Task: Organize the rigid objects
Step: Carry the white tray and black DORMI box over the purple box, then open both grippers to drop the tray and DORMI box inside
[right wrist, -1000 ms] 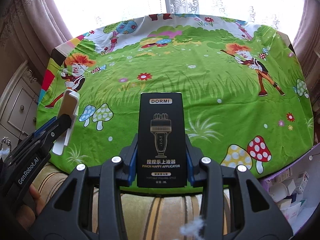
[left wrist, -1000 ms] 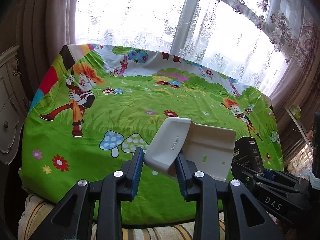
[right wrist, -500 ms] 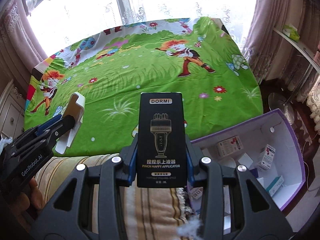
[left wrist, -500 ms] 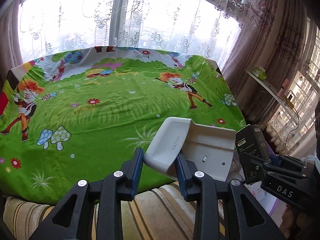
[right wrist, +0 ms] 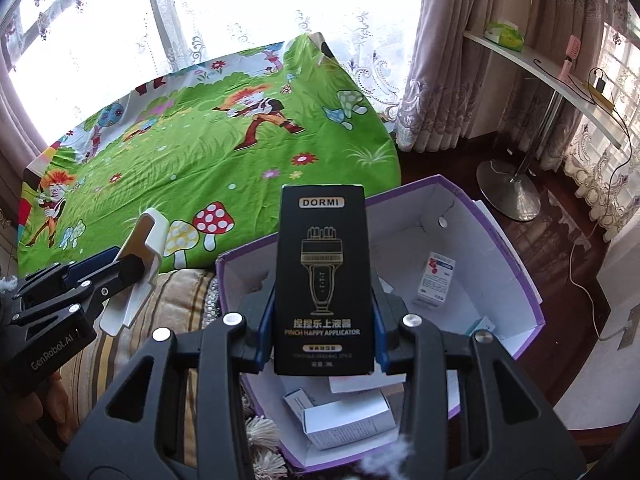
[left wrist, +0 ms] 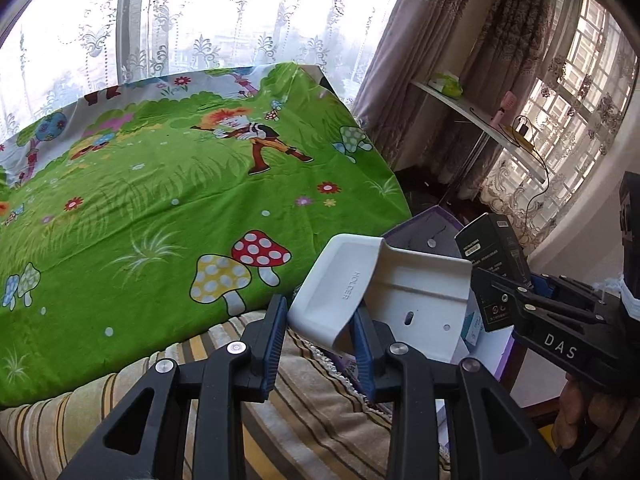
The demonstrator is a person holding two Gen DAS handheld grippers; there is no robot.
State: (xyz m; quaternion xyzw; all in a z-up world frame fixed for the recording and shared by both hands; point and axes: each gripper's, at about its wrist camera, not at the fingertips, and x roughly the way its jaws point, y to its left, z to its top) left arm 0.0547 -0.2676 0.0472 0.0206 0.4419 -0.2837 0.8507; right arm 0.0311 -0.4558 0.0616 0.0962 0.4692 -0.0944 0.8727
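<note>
Left gripper [left wrist: 322, 330] clamps the white holder [left wrist: 340, 292], right gripper [right wrist: 322, 326] clenches the black DORMI applicator box [right wrist: 323, 280] over the open purple-edged carton [right wrist: 500, 240].

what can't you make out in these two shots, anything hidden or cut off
1. Right wrist view: the black box in the right tongs covers the middle of the purple bin.
2. Left wrist view: the white holder in the left tongs hides most of the bin.
3. Right wrist view: print on the small boxes is too small to read.
</note>
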